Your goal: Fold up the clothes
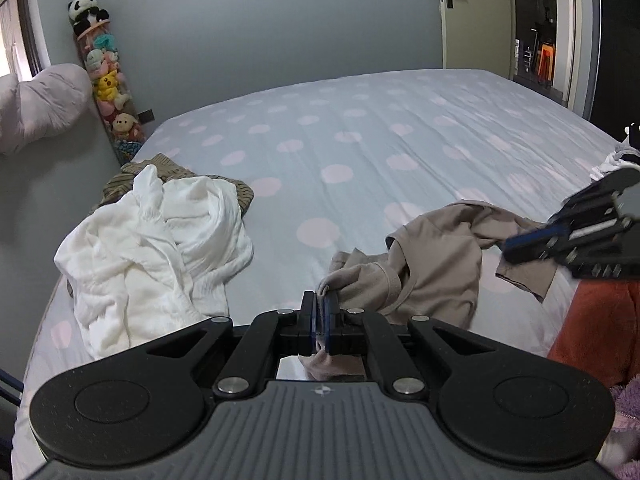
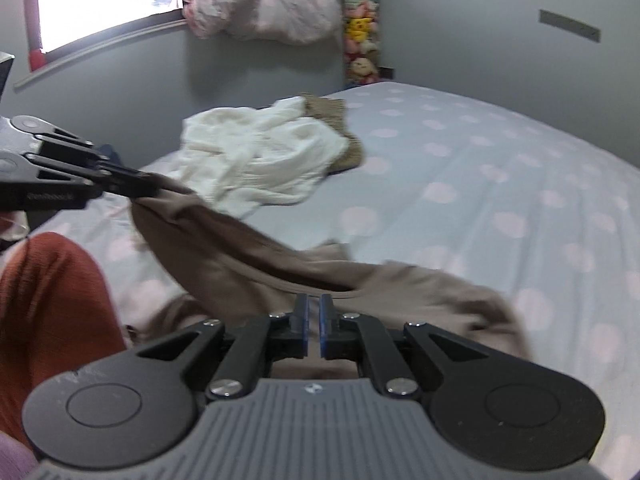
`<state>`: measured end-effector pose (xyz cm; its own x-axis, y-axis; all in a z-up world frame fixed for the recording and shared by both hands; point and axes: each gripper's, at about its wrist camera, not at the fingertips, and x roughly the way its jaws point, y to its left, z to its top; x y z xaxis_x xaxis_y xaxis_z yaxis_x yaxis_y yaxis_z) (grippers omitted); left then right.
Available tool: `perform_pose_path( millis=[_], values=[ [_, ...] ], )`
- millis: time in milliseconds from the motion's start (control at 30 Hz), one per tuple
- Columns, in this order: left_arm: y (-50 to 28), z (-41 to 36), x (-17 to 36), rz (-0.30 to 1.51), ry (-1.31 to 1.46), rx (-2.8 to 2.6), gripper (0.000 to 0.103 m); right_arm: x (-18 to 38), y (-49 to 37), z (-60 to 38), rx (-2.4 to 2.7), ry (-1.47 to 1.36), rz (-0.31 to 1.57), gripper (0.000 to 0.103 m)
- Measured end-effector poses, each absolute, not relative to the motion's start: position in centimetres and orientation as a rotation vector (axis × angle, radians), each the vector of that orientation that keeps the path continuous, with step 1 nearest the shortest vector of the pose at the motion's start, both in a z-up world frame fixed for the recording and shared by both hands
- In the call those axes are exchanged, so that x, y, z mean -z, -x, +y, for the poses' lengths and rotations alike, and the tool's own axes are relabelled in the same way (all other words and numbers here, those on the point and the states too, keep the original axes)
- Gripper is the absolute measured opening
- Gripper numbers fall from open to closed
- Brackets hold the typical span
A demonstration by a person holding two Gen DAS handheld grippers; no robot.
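A beige garment (image 1: 436,264) lies crumpled on the dotted bed sheet (image 1: 360,140). My left gripper (image 1: 320,296) is shut on one edge of it, and cloth shows between and under the pads. From the right wrist view, that gripper (image 2: 148,188) lifts a corner of the beige garment (image 2: 248,252) off the bed. My right gripper (image 2: 314,298) hovers just over the garment's near part. Its jaws stand a narrow slit apart with nothing pinched between them. Seen from the left wrist, the right gripper (image 1: 508,248) sits at the garment's right edge.
A white garment (image 1: 160,248) is heaped on a brown knit (image 1: 240,192) at the bed's left corner. An orange-red cloth (image 1: 592,328) and purple fleece (image 1: 628,420) sit near right. More clothes (image 1: 616,160) lie far right. A plush toy column (image 1: 108,88) stands by the wall.
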<state>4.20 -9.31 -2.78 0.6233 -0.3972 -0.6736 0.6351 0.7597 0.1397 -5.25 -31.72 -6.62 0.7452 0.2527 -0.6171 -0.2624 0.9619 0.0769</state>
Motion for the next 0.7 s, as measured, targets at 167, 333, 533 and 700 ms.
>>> perform_pose_path(
  millis=[167,333,533,700],
  values=[
    [-2.2,-9.5,2.8,0.616,-0.379,0.624,0.002,7.2,4.8,-29.1,-0.375,-0.062,0.673,0.028],
    [-0.8,-11.0,3.9,0.666,-0.433,0.663,0.002,7.3,5.0,-28.4,-0.417,-0.106,0.668,0.035],
    [0.6,-13.1,5.9,0.693,-0.549,0.685,0.002,9.0,5.1,-30.1,-0.412,-0.225,0.719,0.036],
    [1.6,-13.6,7.0,0.683,-0.59,0.694,0.002,10.1,4.8,-30.9,-0.421,-0.317,0.755,0.036]
  ],
)
